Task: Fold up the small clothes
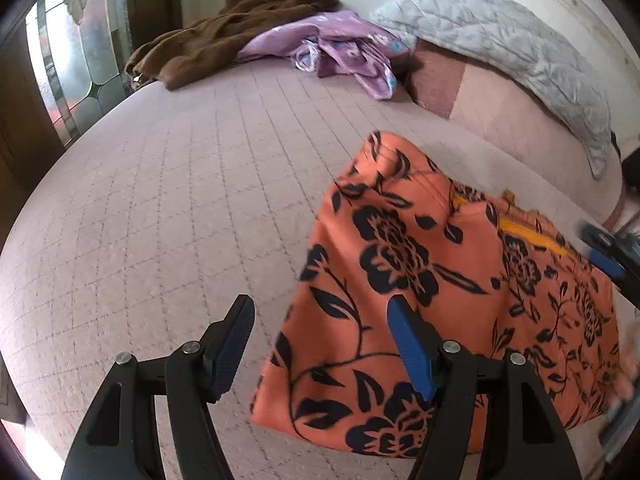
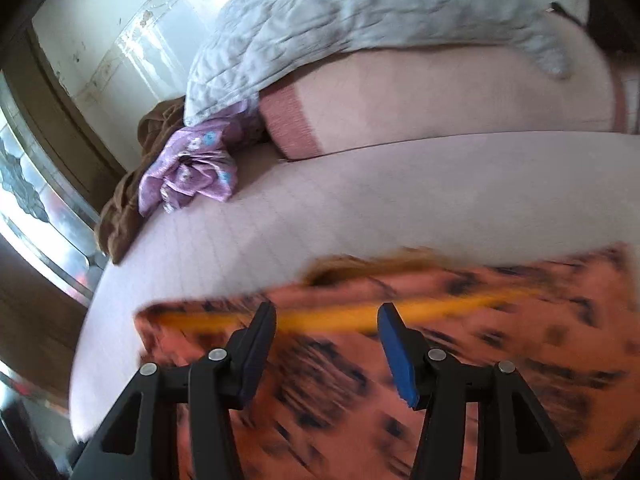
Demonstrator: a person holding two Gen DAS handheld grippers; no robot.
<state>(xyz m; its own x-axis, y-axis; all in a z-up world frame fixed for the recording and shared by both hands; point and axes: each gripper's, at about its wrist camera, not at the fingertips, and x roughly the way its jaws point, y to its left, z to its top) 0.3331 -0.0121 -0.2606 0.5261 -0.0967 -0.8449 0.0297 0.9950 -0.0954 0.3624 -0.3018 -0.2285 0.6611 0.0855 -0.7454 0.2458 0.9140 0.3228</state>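
An orange garment with a black flower print [image 1: 452, 292] lies on the pink quilted bed [image 1: 168, 208], with a yellow band [image 1: 532, 238] showing along its far side. My left gripper [image 1: 320, 312] hovers open over the garment's left edge, nothing between its fingers. At the right border of the left wrist view a blurred part of my right gripper [image 1: 608, 256] shows. In the right wrist view my right gripper [image 2: 326, 316] is open above the garment [image 2: 360, 380], which is motion-blurred, its fingertips near the yellow band [image 2: 320, 316].
A crumpled purple cloth [image 1: 340, 48] and a brown blanket [image 1: 224, 32] lie at the far end of the bed. A grey quilted pillow [image 1: 500, 36] rests on a pink bolster [image 2: 440, 100]. A window with patterned glass [image 1: 76, 56] is to the left.
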